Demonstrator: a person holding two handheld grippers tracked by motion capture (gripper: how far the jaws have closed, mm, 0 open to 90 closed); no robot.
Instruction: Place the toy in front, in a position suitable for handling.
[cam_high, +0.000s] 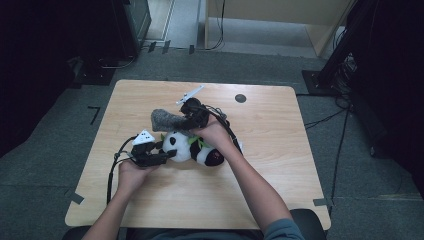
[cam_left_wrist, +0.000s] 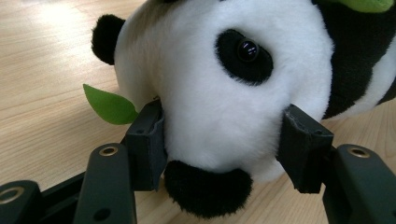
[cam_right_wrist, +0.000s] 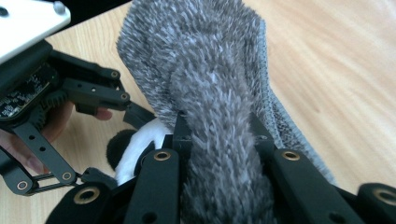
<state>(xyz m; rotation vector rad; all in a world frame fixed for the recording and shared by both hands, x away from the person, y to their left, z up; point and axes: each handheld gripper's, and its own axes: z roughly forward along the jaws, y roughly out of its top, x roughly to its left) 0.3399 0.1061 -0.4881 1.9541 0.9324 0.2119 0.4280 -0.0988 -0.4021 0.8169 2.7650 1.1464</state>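
Observation:
A black-and-white panda plush (cam_high: 192, 148) with green leaves lies on its side at the middle of the wooden table (cam_high: 270, 150). My left gripper (cam_high: 169, 153) holds its head from the left. In the left gripper view the jaws press on both sides of the white head (cam_left_wrist: 219, 98), and my left gripper (cam_left_wrist: 224, 144) is shut on it. A grey fuzzy cloth (cam_high: 167, 120) hangs just above and behind the panda. My right gripper (cam_high: 186, 121) is shut on it, and in the right gripper view the cloth (cam_right_wrist: 205, 60) is bunched between the jaws of my right gripper (cam_right_wrist: 219, 130).
A small black round mark (cam_high: 240, 98) sits near the table's far edge. Black cables trail from both grippers across the table. Dark equipment stands (cam_high: 340, 55) and floor cables lie beyond the far right corner.

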